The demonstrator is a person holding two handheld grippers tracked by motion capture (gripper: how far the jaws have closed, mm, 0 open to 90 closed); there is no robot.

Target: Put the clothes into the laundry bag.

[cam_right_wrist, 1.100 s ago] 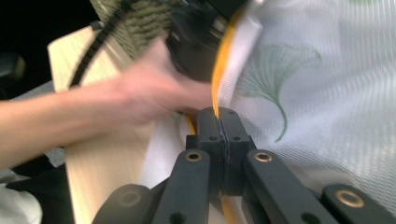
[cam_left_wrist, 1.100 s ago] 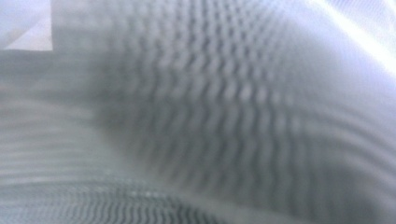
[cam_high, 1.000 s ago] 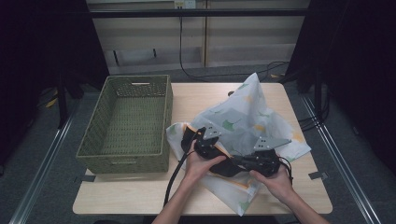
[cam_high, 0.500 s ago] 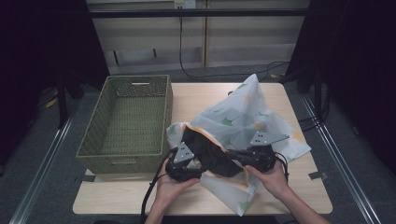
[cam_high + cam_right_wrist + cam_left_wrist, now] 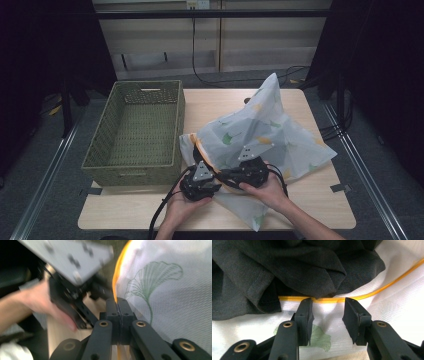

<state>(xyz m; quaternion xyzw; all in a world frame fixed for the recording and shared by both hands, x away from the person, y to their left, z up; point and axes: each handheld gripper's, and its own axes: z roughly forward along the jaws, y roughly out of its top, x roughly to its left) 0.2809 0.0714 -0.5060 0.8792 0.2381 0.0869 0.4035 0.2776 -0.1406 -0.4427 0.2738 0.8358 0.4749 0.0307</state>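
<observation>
White mesh, printed with green leaves, is making up the laundry bag (image 5: pixel 260 135), which is lying on the right half of the worktop (image 5: pixel 210 105), just right of the green basket (image 5: pixel 135 135). A dark garment (image 5: pixel 294 270) is sitting inside the mouth, behind the orange rim (image 5: pixel 367 293).

The right hand-held gripper (image 5: pixel 117 305) is pinching the orange rim with its jaws together. The left hand-held gripper (image 5: pixel 327 311) is standing with its jaws apart around a fold of mesh just under the rim; they have just been closing, but the pads are not yet pressing.

I think the risk is that the left jaws are catching only thin mesh below the cord, so it is slipping out when pulled. They may also be nipping the garment together with the rim, and then the mouth is not opening.
</observation>
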